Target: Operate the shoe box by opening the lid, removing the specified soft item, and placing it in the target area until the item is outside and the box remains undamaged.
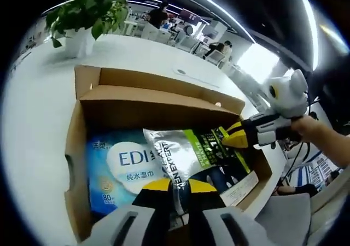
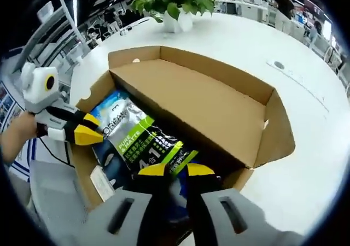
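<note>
The silver-and-green pouch (image 2: 145, 142) reads "PURE & MATTE" and "4in1"; it lies inside the open cardboard box (image 2: 219, 106), partly over a blue wet-wipes pack (image 1: 123, 167) marked "EDI" and "80"; the left gripper (image 1: 179, 187) and the right gripper (image 2: 176, 172) each pinch opposite ends of the pouch; a potted plant (image 2: 175, 3) stands beyond the box on the white table (image 2: 306, 147).
</note>
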Demonstrator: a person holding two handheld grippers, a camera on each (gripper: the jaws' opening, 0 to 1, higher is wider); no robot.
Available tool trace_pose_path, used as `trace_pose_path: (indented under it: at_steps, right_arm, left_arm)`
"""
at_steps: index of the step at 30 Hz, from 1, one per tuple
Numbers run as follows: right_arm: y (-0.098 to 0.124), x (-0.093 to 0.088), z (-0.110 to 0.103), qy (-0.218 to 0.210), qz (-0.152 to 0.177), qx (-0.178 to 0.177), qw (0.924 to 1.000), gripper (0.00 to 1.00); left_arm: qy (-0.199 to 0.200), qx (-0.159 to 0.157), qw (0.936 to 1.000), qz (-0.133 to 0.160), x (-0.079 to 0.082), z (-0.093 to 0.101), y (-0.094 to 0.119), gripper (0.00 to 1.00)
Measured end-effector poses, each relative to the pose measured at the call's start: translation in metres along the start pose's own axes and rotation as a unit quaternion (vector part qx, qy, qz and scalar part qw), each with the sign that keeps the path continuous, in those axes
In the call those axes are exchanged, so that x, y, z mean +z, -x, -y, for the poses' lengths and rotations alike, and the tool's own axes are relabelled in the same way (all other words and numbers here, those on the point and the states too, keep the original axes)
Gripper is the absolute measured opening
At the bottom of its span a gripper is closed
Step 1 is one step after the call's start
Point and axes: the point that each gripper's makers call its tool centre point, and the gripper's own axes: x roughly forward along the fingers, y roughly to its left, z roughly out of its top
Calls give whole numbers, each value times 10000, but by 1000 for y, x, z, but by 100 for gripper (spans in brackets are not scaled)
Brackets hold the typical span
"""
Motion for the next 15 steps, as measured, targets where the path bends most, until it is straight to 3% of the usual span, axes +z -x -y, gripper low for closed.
trace_pose_path:
  at_steps: [1, 4, 15]
  right_arm:
    - [1, 3, 1, 167, 109, -33, 9998, 7]
    - [1, 1, -3, -69, 173, -23, 9998, 5]
    - [12, 7, -12, -198, 406, -48, 9990, 0]
  left_arm:
    - [-13, 26, 10000, 7, 0, -1, 0, 6]
    - [-5, 106, 9999, 61, 2, -4, 0, 1]
    - [-26, 161, 9998, 143, 11, 0, 8, 0]
